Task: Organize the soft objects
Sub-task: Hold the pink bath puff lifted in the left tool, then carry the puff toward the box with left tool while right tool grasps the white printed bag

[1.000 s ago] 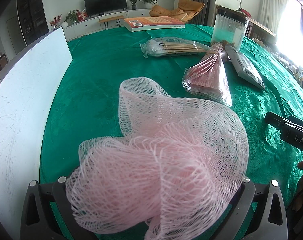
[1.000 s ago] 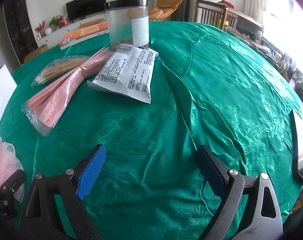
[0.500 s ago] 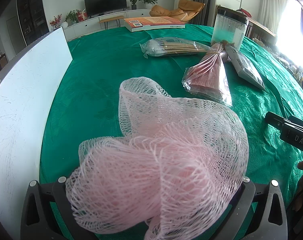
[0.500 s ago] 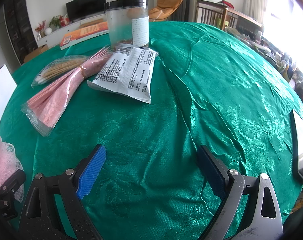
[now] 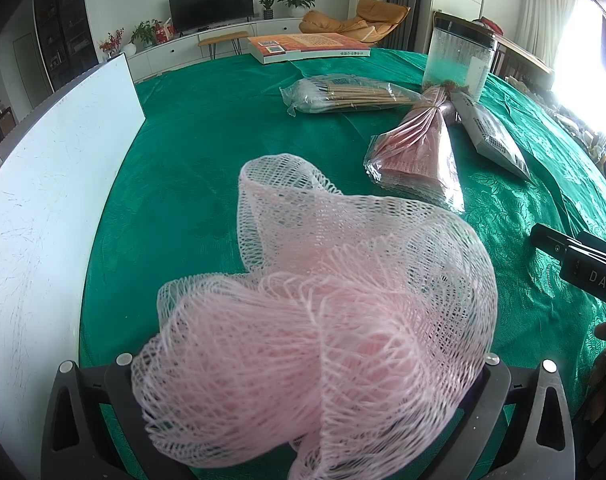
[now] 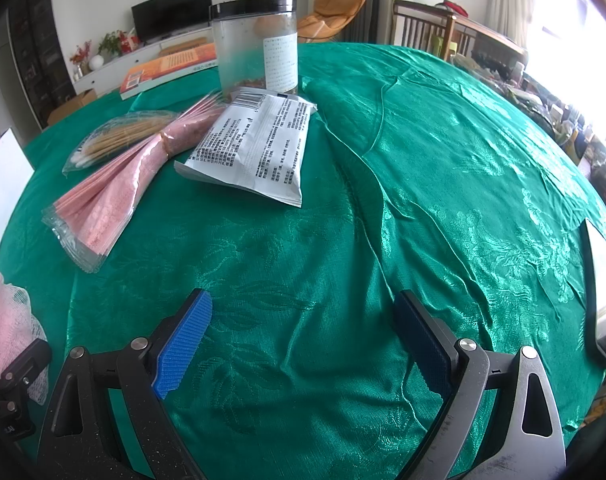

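Pink mesh fills the space between our left tongs (image 5: 303, 400): the bath pouf (image 5: 323, 312) bulges out over both arms, clenched there and carried above the green tabletop (image 5: 175, 168) rather than resting on it. We judge the grip sits deep in the bundle because loose netting offers no firm edge, so a broad squeeze is the only way to keep it from slipping. A tall loop of the net stands up ahead of the tongs, free and uncompressed.

Our right tongs (image 6: 303, 344) hang released, blue pads (image 6: 183, 340) spread wide over bare cloth with nothing between them. From that view the pouf shows only as a pink fringe at the far left, beside the black body of the left tool. We take it the right hand waits in reserve, ready for the next soft item.

Ahead and to the left of the right tongs lies a clear sleeve of pink sheets (image 6: 107, 200), fanned flat. Just beyond it a white printed pouch (image 6: 255, 148) overlaps its tied end, and a bag of cotton swabs (image 6: 119, 136) lies alongside. These look set together as one group, which suggests where the pouf may belong. Farther still a clear jar with a black lid (image 6: 255, 40) stands upright, then an orange book (image 6: 171, 64) at the far edge. Left of the left tongs a white board (image 5: 43, 200) stands on edge.
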Demonstrator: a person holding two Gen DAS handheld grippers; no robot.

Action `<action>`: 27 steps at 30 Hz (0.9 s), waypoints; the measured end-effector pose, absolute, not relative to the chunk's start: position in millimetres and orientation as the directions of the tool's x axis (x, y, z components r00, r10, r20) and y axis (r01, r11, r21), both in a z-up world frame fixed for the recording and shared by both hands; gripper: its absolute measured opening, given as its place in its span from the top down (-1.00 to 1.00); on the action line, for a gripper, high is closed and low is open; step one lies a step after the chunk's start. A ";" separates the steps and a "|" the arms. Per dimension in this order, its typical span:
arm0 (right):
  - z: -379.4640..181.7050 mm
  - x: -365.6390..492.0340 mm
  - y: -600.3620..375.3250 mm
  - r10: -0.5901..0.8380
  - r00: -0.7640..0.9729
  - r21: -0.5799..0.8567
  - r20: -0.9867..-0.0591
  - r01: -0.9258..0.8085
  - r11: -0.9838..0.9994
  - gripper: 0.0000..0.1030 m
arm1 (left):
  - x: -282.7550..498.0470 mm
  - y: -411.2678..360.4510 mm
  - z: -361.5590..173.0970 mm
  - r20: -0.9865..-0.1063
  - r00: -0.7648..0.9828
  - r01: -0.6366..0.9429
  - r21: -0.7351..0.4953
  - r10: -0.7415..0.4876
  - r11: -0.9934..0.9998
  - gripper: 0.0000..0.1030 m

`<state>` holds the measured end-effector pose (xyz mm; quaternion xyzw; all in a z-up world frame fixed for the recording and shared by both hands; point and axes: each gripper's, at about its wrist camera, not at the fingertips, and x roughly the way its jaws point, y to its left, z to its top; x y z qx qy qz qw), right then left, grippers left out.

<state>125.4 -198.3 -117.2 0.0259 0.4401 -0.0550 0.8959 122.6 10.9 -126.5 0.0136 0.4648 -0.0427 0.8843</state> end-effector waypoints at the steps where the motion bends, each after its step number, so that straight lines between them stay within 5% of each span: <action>1: -117.2 125.4 -198.0 -0.076 0.607 -0.002 -0.791 0.121 0.993 -0.83 | 122.6 11.0 -126.6 -0.823 0.564 0.088 -0.016 -0.063 0.996 -1.00; 11: -116.6 125.1 -199.3 -0.066 0.607 0.005 -0.792 0.115 0.993 -0.83 | 122.1 11.5 -126.9 -0.825 0.562 0.090 -0.016 -0.065 0.996 -1.00; 17: -92.3 140.3 -257.6 0.130 0.698 0.356 -0.704 0.189 0.915 -0.81 | 123.6 16.6 -121.9 -0.854 0.511 0.116 -0.042 -0.096 0.992 -1.00; 25: -96.0 249.7 -207.5 0.188 0.534 0.255 -0.824 0.054 0.965 -0.80 | 120.6 20.1 -109.7 -0.844 0.528 0.120 -0.037 -0.095 0.992 -0.98; 26: -104.1 258.6 -198.9 0.166 0.509 0.221 -0.845 0.048 0.974 -0.79 | 120.5 20.7 -109.5 -0.843 0.529 0.128 -0.039 -0.101 0.991 -0.93; 27: -106.3 260.9 -193.0 0.130 0.519 0.176 -0.845 0.040 0.984 -0.77 | 119.9 21.9 -108.8 -0.841 0.528 0.138 -0.048 -0.115 0.989 -0.56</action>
